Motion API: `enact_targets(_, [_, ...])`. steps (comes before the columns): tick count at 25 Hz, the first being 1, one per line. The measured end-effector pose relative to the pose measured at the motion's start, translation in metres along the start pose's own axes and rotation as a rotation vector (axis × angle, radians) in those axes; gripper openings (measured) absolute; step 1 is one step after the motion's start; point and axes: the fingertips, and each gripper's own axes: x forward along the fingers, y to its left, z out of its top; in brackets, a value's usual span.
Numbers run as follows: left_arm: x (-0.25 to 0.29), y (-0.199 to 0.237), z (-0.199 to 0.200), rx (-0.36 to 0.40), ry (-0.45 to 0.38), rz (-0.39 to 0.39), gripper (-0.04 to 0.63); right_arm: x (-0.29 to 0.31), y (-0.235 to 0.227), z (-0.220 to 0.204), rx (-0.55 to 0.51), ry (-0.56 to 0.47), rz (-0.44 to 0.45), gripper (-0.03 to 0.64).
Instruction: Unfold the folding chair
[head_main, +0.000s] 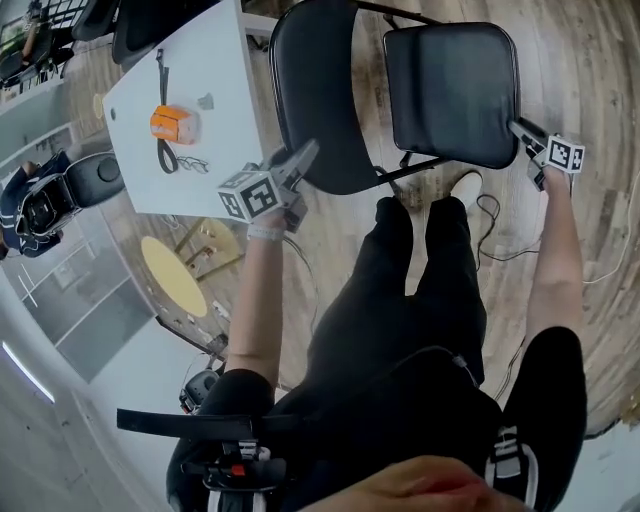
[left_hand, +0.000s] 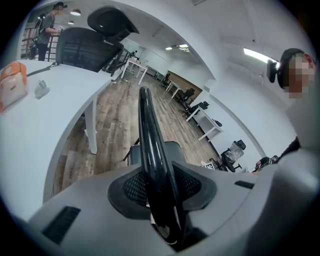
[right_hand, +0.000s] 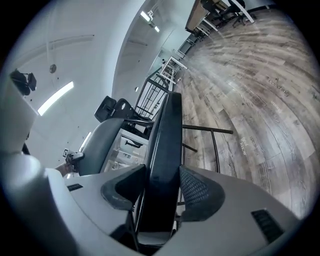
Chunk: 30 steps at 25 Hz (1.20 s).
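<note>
So looking straight down, you get black trousers (head_main: 400, 300) and two bare forearms reaching out, a gripper in each hand. The left gripper (head_main: 300, 160) is clamped on the rim of the chair (head_main: 330, 150) back (head_main: 310, 80). In its own view the thin black edge runs right between the jaws, with the mesh pads tight on both sides. The right gripper (head_main: 520, 130) is pinching the near corner of the seat (head_main: 450, 90). There the thick padded edge fills the gap and the pads press on both faces, so the jaws stand wider than the left ones. The chair stands on the wood floor (head_main: 600, 260) just past the person's feet, back on the left and seat on the right, with the thin black frame tubes showing under them. Just left of the back is a white table (head_main: 215, 60) with an orange box (head_main: 173, 123) and a black strap (head_main: 163, 110) on it. Further off, the left gripper view shows rows of desks and office chairs down the room.
</note>
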Motion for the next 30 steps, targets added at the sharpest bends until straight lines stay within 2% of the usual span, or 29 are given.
enact_targets(5, [0.015,0.009,-0.008,-0.008,0.018,-0.011,0.112,0.000,-0.038,-0.002,0.041,-0.035,0.049,0.221])
enact_targets(10, [0.027,0.015,-0.021,-0.027,0.016,-0.026,0.112,-0.008,-0.079,-0.013,0.051,-0.038,0.016,0.221])
enact_targets(13, [0.035,0.022,-0.025,-0.040,0.023,-0.025,0.112,-0.007,-0.094,-0.015,0.103,-0.069,0.058,0.221])
enact_targets(15, [0.041,0.025,-0.027,-0.043,0.032,-0.017,0.112,-0.012,-0.112,-0.018,0.115,-0.068,0.024,0.221])
enact_targets(16, [0.044,0.024,-0.028,-0.041,0.035,-0.015,0.112,-0.017,-0.124,-0.021,0.109,-0.057,-0.026,0.221])
enact_targets(17, [0.047,0.022,-0.028,-0.037,0.036,-0.020,0.112,-0.021,-0.136,-0.024,0.108,-0.049,-0.065,0.221])
enact_targets(18, [0.049,0.018,-0.028,-0.031,0.037,-0.030,0.112,-0.022,-0.143,-0.027,0.117,-0.052,-0.064,0.221])
enact_targets(21, [0.059,0.002,-0.029,-0.019,0.044,-0.061,0.112,-0.015,-0.143,-0.028,0.190,-0.110,0.074,0.221])
enact_targets(22, [0.062,-0.005,-0.030,-0.015,0.043,-0.067,0.112,-0.017,-0.149,-0.028,0.204,-0.117,0.065,0.221])
enact_targets(24, [0.071,-0.020,-0.029,-0.004,0.045,-0.075,0.112,-0.027,-0.169,-0.029,0.197,-0.105,-0.026,0.221])
enact_targets(28, [0.082,-0.042,-0.032,0.012,0.058,-0.074,0.112,-0.026,-0.163,-0.020,0.151,-0.118,0.058,0.221])
enact_targets(30, [0.087,-0.050,-0.033,0.019,0.059,-0.076,0.112,-0.027,-0.167,-0.019,0.124,-0.102,0.029,0.221])
